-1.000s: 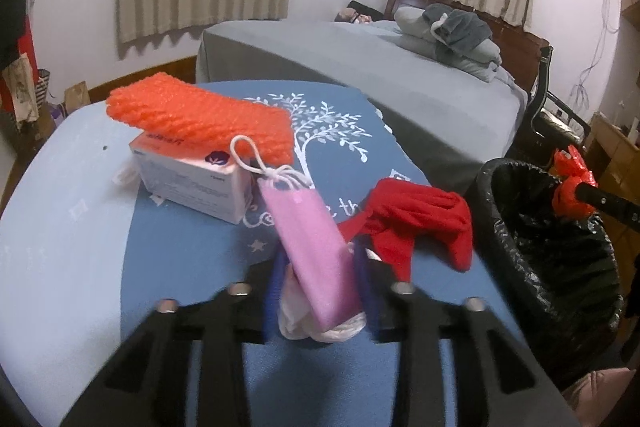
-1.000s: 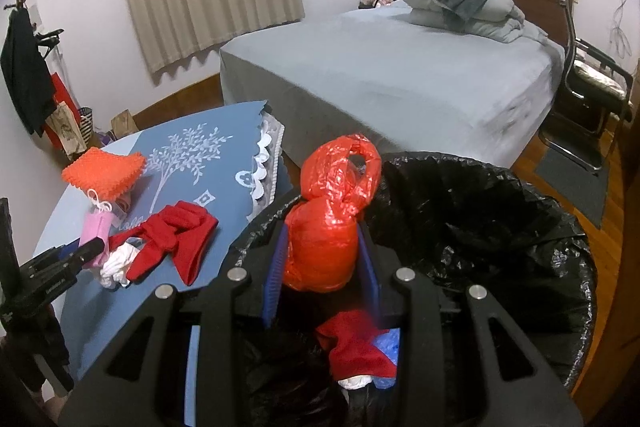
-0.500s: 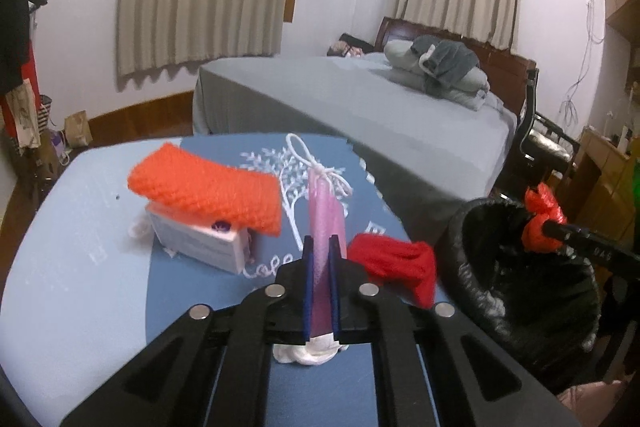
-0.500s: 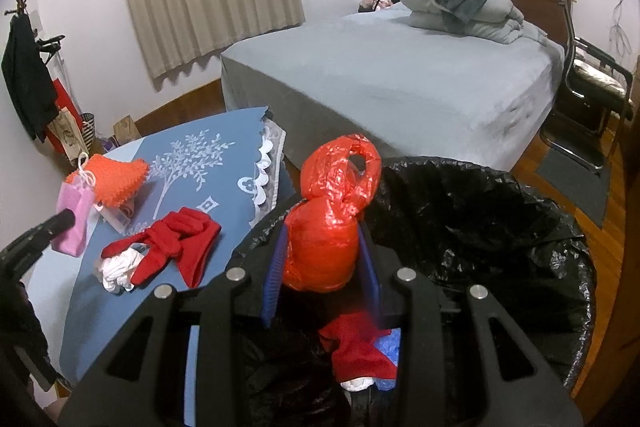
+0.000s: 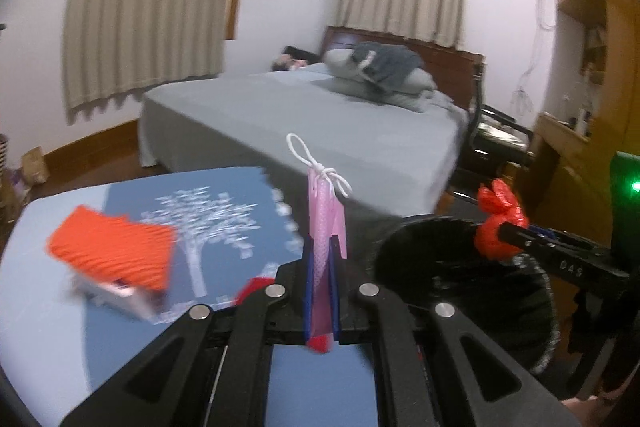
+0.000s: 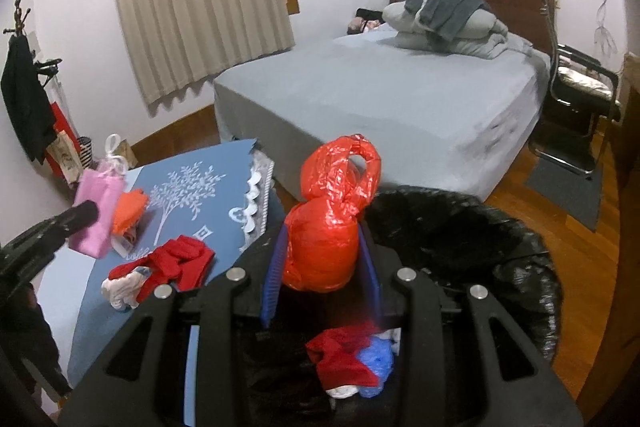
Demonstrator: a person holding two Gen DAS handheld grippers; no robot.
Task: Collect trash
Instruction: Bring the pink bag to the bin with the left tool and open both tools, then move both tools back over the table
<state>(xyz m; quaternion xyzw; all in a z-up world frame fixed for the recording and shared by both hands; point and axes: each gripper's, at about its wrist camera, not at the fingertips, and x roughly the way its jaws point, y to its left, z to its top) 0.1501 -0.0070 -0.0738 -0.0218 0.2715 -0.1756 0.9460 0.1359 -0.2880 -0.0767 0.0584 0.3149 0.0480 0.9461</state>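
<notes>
Left gripper (image 5: 321,291): jaws pinched tight together on a pink face mask (image 5: 325,227), which stands upright between the blue pads (image 5: 307,291); gripper raised above the table, pointing forward and slightly down. In the right wrist view its black finger sits at far left, across the mask. Right gripper (image 6: 320,263): jaws part-way closed, clamped on a knotted red plastic bag (image 6: 326,227), blue pads pressing both its sides, angled downward, to the right of the left one.

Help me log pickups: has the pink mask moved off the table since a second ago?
Yes. The pink mask, shut in the left gripper, has risen off the blue tablecloth, away from the red cloth it lay beside.
</notes>
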